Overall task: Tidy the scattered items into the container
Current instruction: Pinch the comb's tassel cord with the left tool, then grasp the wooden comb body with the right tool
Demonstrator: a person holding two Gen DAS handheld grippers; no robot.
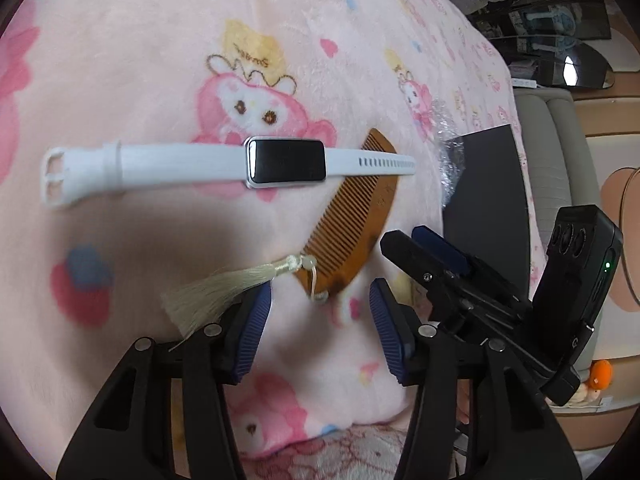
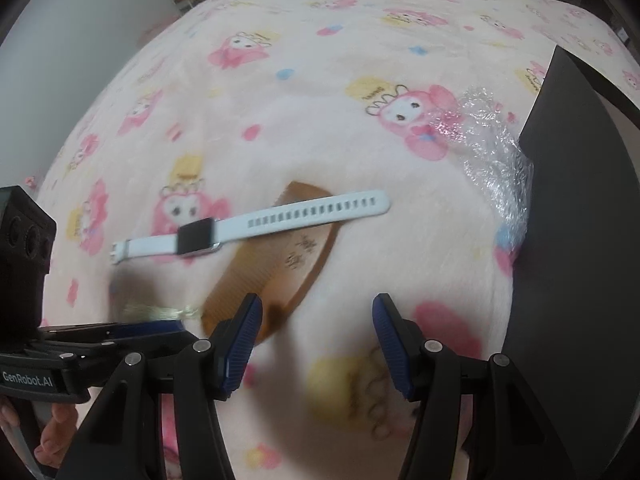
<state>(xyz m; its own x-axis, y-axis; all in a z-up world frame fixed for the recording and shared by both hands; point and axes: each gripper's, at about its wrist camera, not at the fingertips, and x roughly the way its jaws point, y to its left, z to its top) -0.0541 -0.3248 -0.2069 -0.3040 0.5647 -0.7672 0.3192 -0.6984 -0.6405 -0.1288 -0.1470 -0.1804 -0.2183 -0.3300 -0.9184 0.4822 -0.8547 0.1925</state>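
A pink blanket (image 1: pixel 140 80) printed with cartoon rabbits is covering the whole work surface and is carrying every loose item. At its right edge a dark box (image 1: pixel 488 184) is standing, its flat side facing the left wrist camera; in the right wrist view the same box (image 2: pixel 572 208) is filling the right margin. A crumpled sheet of clear wrap (image 2: pixel 492 152) is lying against the box's near corner.

A white watch (image 1: pixel 224 166) is lying stretched out flat across the blanket, buckle end to the left and black screen facing up. Its perforated strap end is resting across the upper part of a brown comb (image 1: pixel 356 220), which is lying at a slant beneath it with its teeth facing left in the left wrist view. A pale tassel (image 1: pixel 224 292) is trailing from a cord at the comb's lower end, its fringe reaching the left pad of the left gripper.

The left gripper (image 1: pixel 320 320) is pointing down at the comb's lower end, jaws parted and grasping nothing, with bare blanket between its blue pads. The right gripper (image 2: pixel 318 336) is hovering likewise, jaws spread wide and empty, its left pad overlapping the comb's lower edge in view; whether it is touching cannot be told. Watch, comb and tassel are all lying outside the box.
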